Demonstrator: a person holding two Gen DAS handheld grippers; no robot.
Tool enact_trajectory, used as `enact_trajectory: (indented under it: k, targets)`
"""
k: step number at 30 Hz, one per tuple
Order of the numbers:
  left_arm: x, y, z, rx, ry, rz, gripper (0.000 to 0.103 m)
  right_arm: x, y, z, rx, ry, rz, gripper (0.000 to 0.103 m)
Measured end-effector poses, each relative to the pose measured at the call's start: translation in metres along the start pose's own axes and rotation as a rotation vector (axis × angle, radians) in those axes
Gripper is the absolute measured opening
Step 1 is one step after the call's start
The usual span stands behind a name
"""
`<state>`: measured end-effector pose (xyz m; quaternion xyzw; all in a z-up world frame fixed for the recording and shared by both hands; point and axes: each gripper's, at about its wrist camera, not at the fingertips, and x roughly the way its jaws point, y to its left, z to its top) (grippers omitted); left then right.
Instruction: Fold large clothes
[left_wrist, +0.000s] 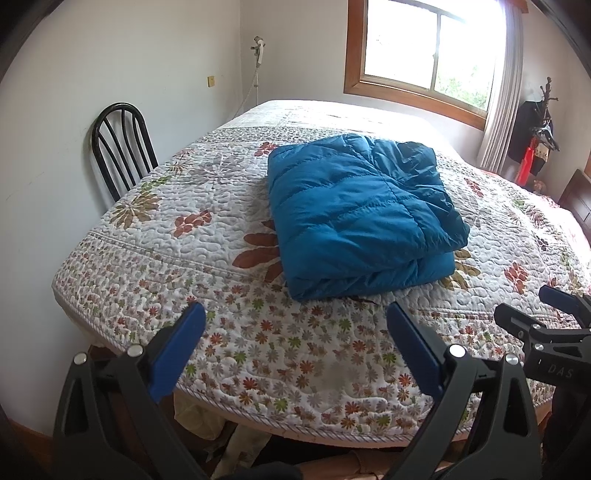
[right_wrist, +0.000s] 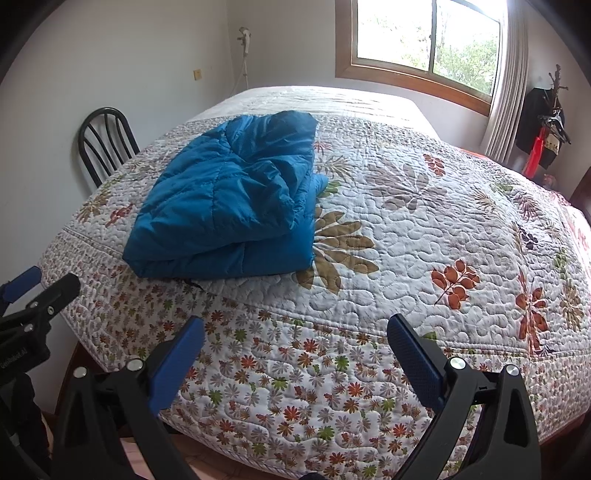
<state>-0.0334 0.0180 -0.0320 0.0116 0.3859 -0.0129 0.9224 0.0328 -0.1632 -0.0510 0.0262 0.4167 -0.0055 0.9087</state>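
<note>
On the bed (left_wrist: 229, 206), which is covered by a quilted bedspread with a flower print, lies a blue padded jacket (left_wrist: 354, 214), folded into a thick, roughly square bundle. It rests near the foot of the bed, a little beyond the band of small printed flowers. Both grippers hang in the air over the near edge of the bed, well short of the jacket. The left gripper (left_wrist: 295, 332) has its jaws spread wide and holds nothing. The right gripper (right_wrist: 295, 336) is likewise wide open and empty, and sits to the right of the bundle.

The jacket looks light, puffy and soft, with a smooth shell that is probably slippery, so the layers may slide apart or spring open. A hold on the stacked edges at the near corners, pinching all layers together, seems safest. No boxes, baskets or other containers are visible. A black chair (left_wrist: 120, 147) stands by the wall to the left of the bed.
</note>
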Motion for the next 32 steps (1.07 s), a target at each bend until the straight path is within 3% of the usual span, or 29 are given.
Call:
enact_trajectory:
  k: [32]
  targets:
    - [0.0084,0.0036,0.0004,-0.011,0.028,-0.005,0.098,0.0095,-0.0047,-0.0008,-0.001,0.023,0.01,0.099]
